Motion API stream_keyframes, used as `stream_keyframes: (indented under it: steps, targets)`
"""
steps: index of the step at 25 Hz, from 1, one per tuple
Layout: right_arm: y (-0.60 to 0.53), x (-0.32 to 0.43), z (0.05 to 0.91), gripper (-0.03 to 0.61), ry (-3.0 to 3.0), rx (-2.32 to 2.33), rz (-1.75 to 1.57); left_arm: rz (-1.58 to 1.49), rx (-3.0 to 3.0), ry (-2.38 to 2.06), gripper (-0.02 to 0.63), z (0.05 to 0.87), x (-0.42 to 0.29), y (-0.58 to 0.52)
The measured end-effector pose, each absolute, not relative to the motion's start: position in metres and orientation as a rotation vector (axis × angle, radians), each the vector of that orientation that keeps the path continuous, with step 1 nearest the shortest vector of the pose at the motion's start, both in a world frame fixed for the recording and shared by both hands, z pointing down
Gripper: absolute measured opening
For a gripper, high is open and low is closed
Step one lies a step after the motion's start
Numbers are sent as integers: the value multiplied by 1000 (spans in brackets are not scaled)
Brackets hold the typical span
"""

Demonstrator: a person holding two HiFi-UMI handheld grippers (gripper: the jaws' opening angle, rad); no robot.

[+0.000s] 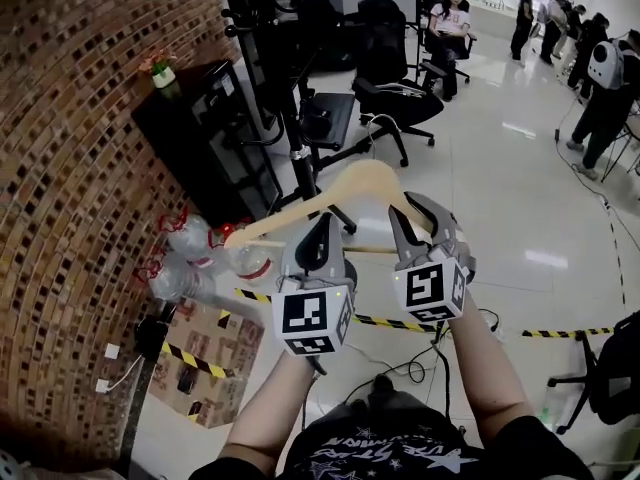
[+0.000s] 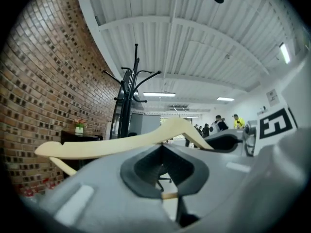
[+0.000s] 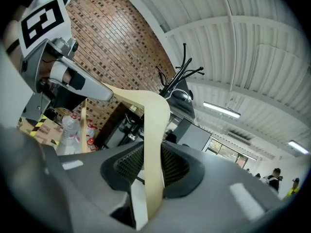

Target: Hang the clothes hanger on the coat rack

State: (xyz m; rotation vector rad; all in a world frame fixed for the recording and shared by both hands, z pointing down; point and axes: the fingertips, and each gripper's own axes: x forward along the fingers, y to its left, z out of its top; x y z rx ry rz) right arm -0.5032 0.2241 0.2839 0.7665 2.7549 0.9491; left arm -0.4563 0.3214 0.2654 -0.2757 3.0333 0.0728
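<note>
A pale wooden clothes hanger (image 1: 345, 190) is held level in front of me by both grippers. My left gripper (image 1: 322, 222) is shut on it near its left arm; in the left gripper view the thin lower bar (image 2: 170, 195) sits pinched between the jaws and the arm (image 2: 112, 145) crosses above them. My right gripper (image 1: 411, 210) is shut on the hanger's right arm (image 3: 154, 154), which runs straight through its jaws. The black coat rack (image 1: 268, 63) stands ahead to the left by the brick wall, apart from the hanger, and shows as coat rack (image 2: 129, 93) and coat rack (image 3: 176, 81).
A black cabinet (image 1: 205, 138) with a small plant stands against the brick wall (image 1: 70, 168). Water bottles (image 1: 195, 253) and a cardboard box (image 1: 205, 358) lie below it. Yellow-black tape (image 1: 385, 320) crosses the floor. Office chairs (image 1: 395, 93) and people (image 1: 600, 78) are further back.
</note>
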Motion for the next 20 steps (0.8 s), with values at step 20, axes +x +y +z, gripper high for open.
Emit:
stream_keyframes:
  steps: [20]
  targets:
    - [261, -545, 253, 103, 2528, 1013, 870, -39, 38, 2983, 5, 234, -477, 339]
